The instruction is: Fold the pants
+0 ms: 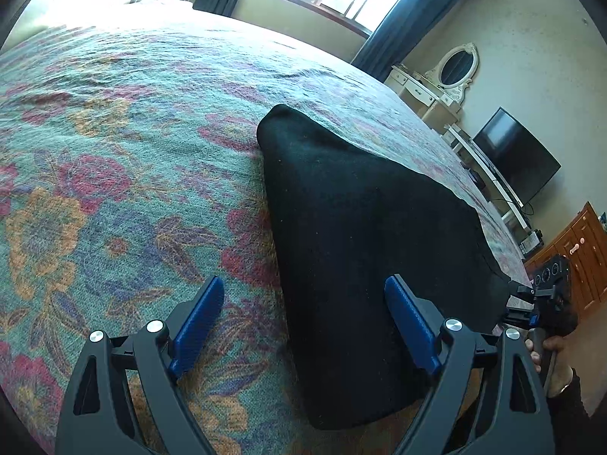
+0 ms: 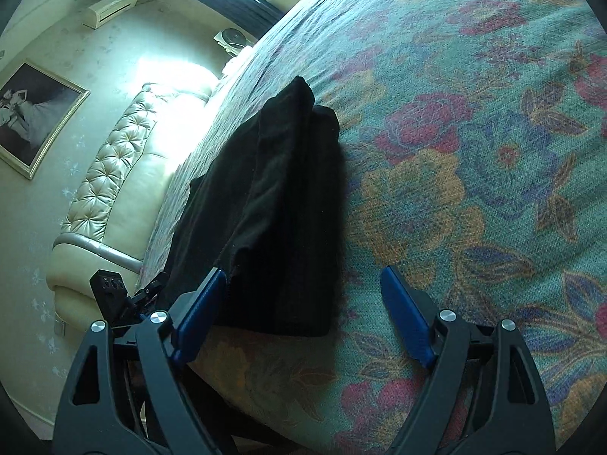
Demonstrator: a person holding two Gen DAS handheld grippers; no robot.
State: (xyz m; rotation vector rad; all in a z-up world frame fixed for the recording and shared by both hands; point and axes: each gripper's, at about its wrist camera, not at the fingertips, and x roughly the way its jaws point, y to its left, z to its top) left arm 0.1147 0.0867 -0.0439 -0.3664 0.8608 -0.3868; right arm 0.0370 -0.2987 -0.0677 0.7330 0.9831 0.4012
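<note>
The black pants (image 1: 360, 250) lie folded in a thick stack on the floral bedspread (image 1: 114, 151). My left gripper (image 1: 305, 295) is open, with its blue pads (image 1: 201, 322) straddling the near left edge of the stack and holding nothing. In the right wrist view the pants (image 2: 273, 208) lie ahead and left. My right gripper (image 2: 303, 288) is open and empty, its left pad (image 2: 197, 318) at the stack's near corner. The right gripper and the hand holding it also show in the left wrist view (image 1: 546, 295), at the stack's right side.
The bedspread (image 2: 474, 170) stretches widely around the pants. A padded cream headboard (image 2: 114, 174) and a framed picture (image 2: 34, 113) are on one side. A dressing table with mirror (image 1: 451, 72), a TV (image 1: 516, 155) and a wooden cabinet (image 1: 580, 254) stand beyond the bed.
</note>
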